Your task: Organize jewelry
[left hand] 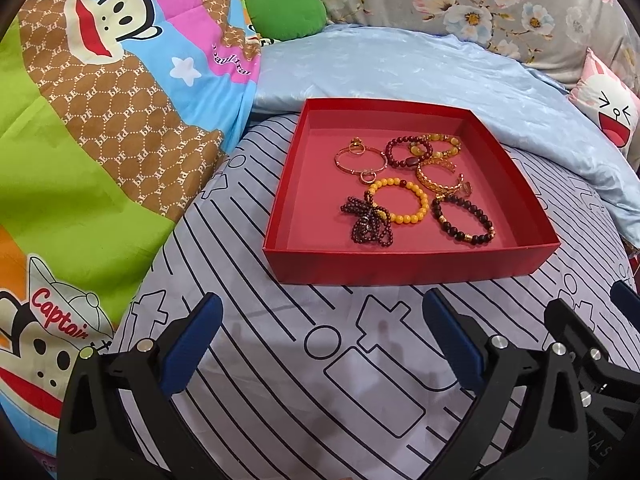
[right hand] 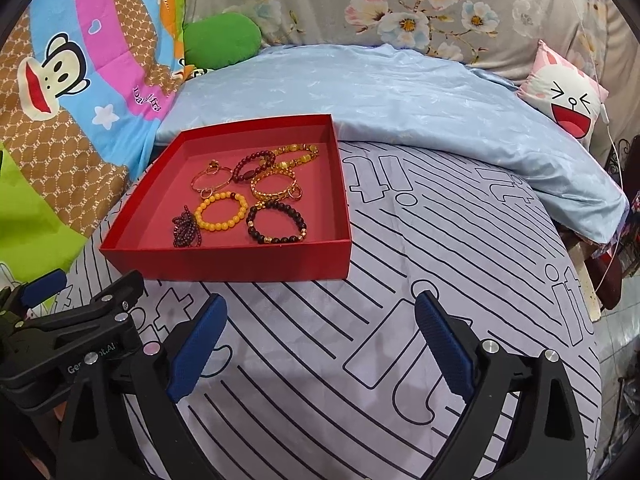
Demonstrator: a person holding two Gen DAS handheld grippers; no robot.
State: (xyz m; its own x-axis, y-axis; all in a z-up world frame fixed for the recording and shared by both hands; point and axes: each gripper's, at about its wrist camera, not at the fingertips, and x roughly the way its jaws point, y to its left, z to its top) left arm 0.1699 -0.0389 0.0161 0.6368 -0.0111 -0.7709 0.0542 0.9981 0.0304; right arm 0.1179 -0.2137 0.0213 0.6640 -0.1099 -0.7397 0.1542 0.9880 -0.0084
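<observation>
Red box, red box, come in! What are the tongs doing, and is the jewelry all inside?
Left tongs open, empty. Right tongs open, empty. Bracelets all inside red box. Nothing between tongs and box.

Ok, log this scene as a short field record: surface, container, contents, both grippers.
surface: striped white bedsheet
container: shallow red cardboard box, open top
contents: yellow bead bracelet, dark bead bracelet with gold spacers, thin gold bangle, tangled dark purple bead strand, others overlapping at the back
left gripper: open, empty, short of the box
right gripper: open, empty, short of the box
</observation>
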